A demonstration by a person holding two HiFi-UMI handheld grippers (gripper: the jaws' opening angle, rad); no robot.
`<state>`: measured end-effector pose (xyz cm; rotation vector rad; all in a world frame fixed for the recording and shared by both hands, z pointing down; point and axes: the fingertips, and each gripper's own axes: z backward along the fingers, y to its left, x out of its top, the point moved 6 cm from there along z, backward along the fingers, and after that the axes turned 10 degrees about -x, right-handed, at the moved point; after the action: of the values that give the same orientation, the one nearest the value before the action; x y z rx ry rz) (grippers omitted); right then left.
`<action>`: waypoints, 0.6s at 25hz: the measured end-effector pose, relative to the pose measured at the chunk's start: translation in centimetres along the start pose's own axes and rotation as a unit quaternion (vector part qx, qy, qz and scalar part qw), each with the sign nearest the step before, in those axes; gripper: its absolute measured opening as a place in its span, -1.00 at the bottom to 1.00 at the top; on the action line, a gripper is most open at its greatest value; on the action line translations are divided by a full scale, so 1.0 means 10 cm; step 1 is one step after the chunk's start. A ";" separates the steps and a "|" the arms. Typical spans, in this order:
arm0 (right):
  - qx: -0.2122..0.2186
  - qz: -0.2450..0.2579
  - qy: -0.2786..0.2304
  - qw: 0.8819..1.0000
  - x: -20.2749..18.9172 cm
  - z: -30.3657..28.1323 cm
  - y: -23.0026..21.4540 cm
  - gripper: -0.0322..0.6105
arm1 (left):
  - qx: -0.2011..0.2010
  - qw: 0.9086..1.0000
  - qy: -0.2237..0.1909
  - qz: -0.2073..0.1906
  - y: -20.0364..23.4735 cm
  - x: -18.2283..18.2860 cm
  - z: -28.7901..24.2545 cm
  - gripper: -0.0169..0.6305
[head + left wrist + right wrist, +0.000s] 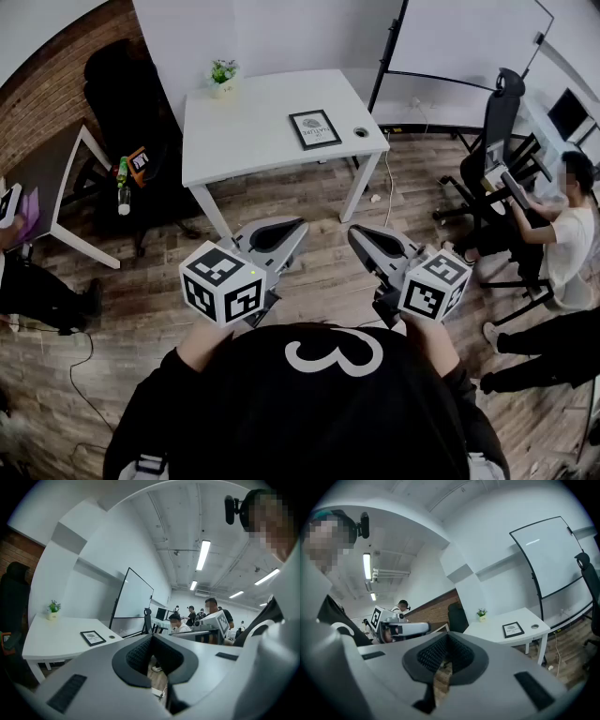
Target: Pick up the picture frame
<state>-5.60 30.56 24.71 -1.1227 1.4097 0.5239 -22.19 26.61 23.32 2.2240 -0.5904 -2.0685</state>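
The picture frame (315,128) bears unreadable print; black shirt (309,412) shows "3".

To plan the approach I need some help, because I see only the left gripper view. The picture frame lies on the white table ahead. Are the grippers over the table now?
Observer: No. The head view shows the left gripper and the right gripper over the wood floor, short of the near edge of the white table that bears the picture frame.
Operator: Is the right gripper free?
Observer: Yes. Its own view shows its jaws together, nothing between them.
Operator: Is something on the floor near the table?
Observer: A pale cable trails down beside the table's right front leg.
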 end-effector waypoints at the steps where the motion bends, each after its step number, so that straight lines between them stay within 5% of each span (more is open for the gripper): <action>1: 0.001 0.000 0.000 1.000 -0.01 -0.02 0.01 -0.82 | -0.001 1.000 0.001 0.000 0.01 -0.01 0.00 -0.90; 15: 0.010 0.007 -0.001 1.000 -0.13 -0.22 0.43 -0.83 | 0.003 1.000 -0.003 0.002 0.07 -0.11 0.47 -0.90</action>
<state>-10.59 30.94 25.07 -1.0973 1.4195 0.5200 -26.95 27.33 24.08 2.2184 -0.6002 -2.0758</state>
